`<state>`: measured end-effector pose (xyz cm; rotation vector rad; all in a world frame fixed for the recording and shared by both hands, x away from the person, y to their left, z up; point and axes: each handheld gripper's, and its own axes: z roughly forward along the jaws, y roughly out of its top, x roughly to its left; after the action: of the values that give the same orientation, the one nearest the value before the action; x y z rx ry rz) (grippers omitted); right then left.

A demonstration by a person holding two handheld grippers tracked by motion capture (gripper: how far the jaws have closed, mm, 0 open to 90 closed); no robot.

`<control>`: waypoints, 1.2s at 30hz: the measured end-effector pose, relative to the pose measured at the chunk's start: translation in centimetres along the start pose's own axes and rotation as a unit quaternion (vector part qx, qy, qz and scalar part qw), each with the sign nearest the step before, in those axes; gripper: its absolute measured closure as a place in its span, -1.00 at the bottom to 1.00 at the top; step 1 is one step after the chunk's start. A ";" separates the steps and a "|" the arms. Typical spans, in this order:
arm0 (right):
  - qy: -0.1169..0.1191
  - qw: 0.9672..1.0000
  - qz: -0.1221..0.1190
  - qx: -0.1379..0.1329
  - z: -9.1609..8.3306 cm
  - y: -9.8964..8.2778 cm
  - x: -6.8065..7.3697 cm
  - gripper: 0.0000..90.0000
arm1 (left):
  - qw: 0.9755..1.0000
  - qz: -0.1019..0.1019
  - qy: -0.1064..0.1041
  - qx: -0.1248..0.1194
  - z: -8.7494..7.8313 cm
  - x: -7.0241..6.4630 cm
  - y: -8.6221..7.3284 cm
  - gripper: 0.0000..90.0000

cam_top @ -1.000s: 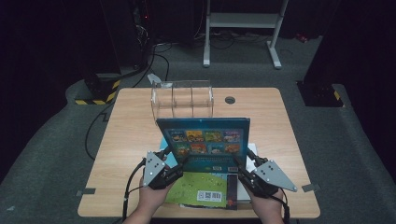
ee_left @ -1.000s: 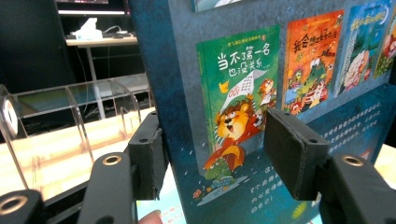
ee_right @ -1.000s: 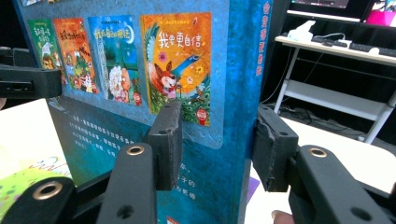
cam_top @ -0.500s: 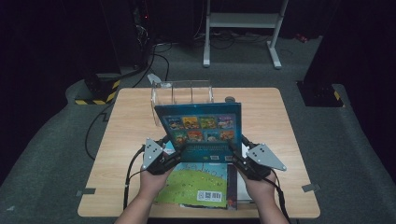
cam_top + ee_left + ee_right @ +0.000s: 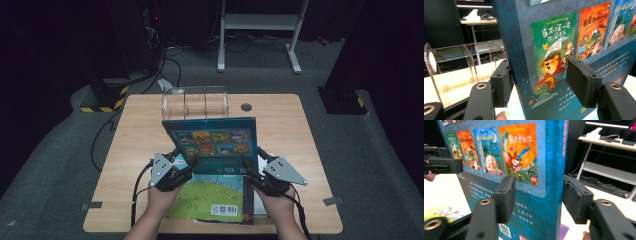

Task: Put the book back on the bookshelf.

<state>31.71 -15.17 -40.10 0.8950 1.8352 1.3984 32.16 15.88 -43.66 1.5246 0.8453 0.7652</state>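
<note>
Worktop (image 5: 280, 120) of pale wood is carrying everything, stretching out ahead of both hand-held grippers. Standing upright between the two tools is the blue picture book (image 5: 212, 142), its back cover with small cover pictures facing the person, its lower edge sitting over the flat green book (image 5: 212, 197) lying just below and between the hands. Beyond the blue picture book, farther from the tools, a clear plastic rack (image 5: 195, 102) is resting on the worktop. The left hand-held gripper (image 5: 175, 172) is sitting at the book's left lower corner; in the left gripper view its jaws are straddling the cover's edge, the inner pad close to the board and the outer pad (image 5: 584, 85) standing off the printed face, so the grip is looking loose and about half open. The right hand-held gripper (image 5: 255, 177) is sitting at the book's right lower corner by the spine; its jaws have just been opening, the spine is between them, and gaps are showing beside both pads (image 5: 505, 197) in the right gripper view.
</note>
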 end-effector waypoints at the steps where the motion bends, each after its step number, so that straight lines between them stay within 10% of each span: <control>1: 0.004 1.000 0.002 0.001 0.0 0.0 -0.1 -0.10 | 1.000 0.000 0.000 -0.001 -0.2 -0.1 0.0 -0.12; 19: 0.070 0.997 0.026 0.017 0.4 -0.2 -0.2 -0.21 | 1.000 0.004 -0.018 0.009 -1.0 -0.6 0.1 -0.24; 36: 0.074 0.997 -0.019 -0.004 0.0 -0.3 0.6 0.14 | 1.000 0.000 0.006 0.024 -0.8 -0.6 0.4 -0.37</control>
<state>31.39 -14.76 -40.47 0.7662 1.9446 1.4813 31.20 15.82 -43.17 1.5646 0.8776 0.7588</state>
